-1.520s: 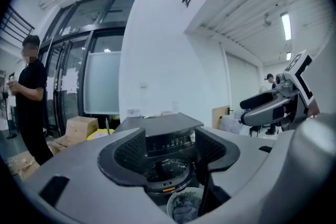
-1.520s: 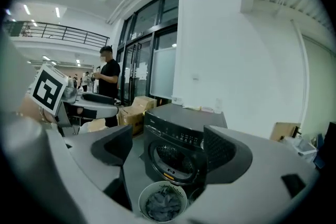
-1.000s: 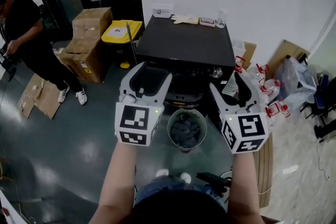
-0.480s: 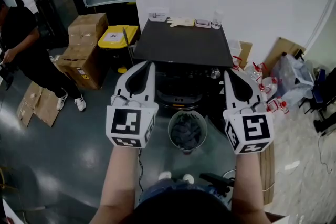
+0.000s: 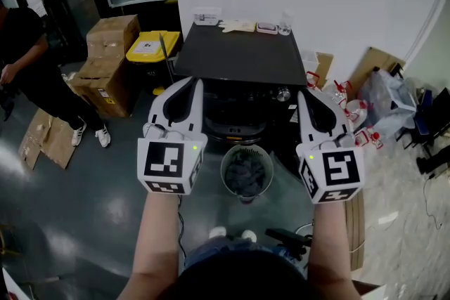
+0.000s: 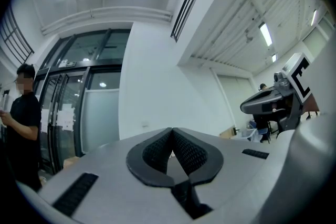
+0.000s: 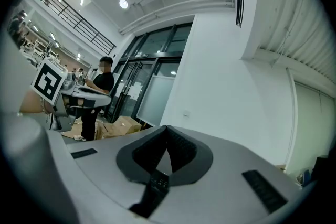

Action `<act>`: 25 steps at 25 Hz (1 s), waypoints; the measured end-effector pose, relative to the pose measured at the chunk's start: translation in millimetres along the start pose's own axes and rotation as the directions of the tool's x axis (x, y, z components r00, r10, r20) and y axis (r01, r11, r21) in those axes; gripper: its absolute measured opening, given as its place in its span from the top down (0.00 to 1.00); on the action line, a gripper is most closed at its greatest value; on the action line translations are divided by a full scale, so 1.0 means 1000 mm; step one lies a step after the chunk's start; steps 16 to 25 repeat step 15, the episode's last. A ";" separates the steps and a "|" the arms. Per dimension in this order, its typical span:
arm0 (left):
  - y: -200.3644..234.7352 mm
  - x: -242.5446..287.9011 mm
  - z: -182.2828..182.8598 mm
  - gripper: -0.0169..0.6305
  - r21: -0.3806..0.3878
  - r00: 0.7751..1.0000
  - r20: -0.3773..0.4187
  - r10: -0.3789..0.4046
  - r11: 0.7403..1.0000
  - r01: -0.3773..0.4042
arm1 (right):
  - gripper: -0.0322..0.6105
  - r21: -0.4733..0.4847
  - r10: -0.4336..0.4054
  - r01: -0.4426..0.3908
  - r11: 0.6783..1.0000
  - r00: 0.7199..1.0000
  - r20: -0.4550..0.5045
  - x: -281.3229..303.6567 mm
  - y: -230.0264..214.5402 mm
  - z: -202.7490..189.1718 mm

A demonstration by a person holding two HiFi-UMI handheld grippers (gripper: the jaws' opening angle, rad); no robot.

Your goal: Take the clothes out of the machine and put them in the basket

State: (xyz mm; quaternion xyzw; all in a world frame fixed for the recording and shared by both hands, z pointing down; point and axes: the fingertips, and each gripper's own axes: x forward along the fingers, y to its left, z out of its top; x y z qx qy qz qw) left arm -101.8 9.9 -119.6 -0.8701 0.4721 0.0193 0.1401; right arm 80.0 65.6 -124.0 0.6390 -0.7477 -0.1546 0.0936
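Note:
In the head view a black washing machine (image 5: 242,53) stands against the white wall, its front opening facing me. On the floor before it sits a round basket (image 5: 246,172) with grey clothes (image 5: 245,175) inside. My left gripper (image 5: 195,83) is raised to the left of the basket, shut and empty. My right gripper (image 5: 304,95) is raised to the basket's right, shut and empty too. Both point level toward the wall. In the left gripper view the left gripper (image 6: 171,131) has its pads together; the right gripper (image 7: 167,128) looks the same in its own view.
Cardboard boxes (image 5: 109,56) and a yellow bin (image 5: 150,46) stand left of the machine. A person in black (image 5: 31,67) stands at far left. Bags and red-handled clutter (image 5: 365,109) lie at the right. Small items (image 5: 239,25) rest on the machine's top.
Both grippers have shut, from open a second ago, and risen a little. The basket and clothes stay put.

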 end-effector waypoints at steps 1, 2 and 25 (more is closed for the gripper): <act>0.000 0.000 0.000 0.97 0.001 1.000 -0.002 0.004 1.000 -0.004 | 0.95 0.001 -0.001 0.001 1.000 1.000 -0.003 0.000 -0.001 -0.002; 0.001 0.000 -0.001 0.97 0.002 1.000 -0.005 0.009 1.000 -0.009 | 0.95 0.004 -0.001 0.002 1.000 1.000 -0.005 0.000 -0.001 -0.003; -0.002 0.004 0.000 0.97 0.012 1.000 -0.008 0.016 1.000 -0.016 | 0.95 0.000 -0.008 0.008 1.000 1.000 -0.018 -0.003 -0.004 -0.009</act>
